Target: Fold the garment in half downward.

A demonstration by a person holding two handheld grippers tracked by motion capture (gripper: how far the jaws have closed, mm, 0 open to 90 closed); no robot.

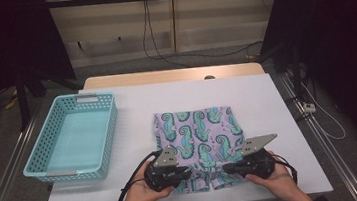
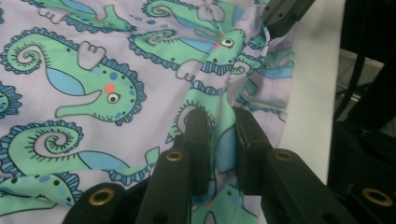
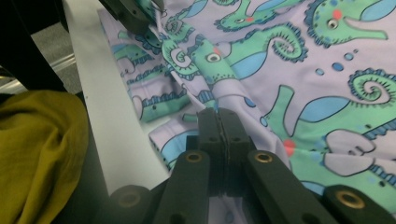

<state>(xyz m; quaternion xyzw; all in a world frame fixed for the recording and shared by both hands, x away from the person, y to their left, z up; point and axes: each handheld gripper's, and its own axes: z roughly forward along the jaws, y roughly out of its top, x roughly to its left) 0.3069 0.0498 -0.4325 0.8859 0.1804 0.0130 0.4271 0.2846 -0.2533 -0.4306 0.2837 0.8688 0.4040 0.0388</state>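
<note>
A lilac garment (image 1: pixel 197 128) printed with green seahorses lies on the white table (image 1: pixel 267 101), bunched at its near edge. My left gripper (image 1: pixel 189 172) points right at that near edge. In the left gripper view its jaws (image 2: pixel 219 116) are shut on a raised fold of the garment (image 2: pixel 93 70). My right gripper (image 1: pixel 226 167) points left, facing the other one. Its jaws (image 3: pixel 219 114) are pressed tight together on a thin pinch of the garment (image 3: pixel 303 93). Each gripper's tip appears in the other's view, the right gripper (image 2: pixel 280 14) and the left gripper (image 3: pixel 130 14).
A light blue plastic basket (image 1: pixel 72 137) stands on the table's left side, holding nothing. Black cables trail from both grippers toward the person. A mustard-yellow cloth (image 3: pixel 42 149) lies beyond the table's near edge. Dark frame posts flank the table.
</note>
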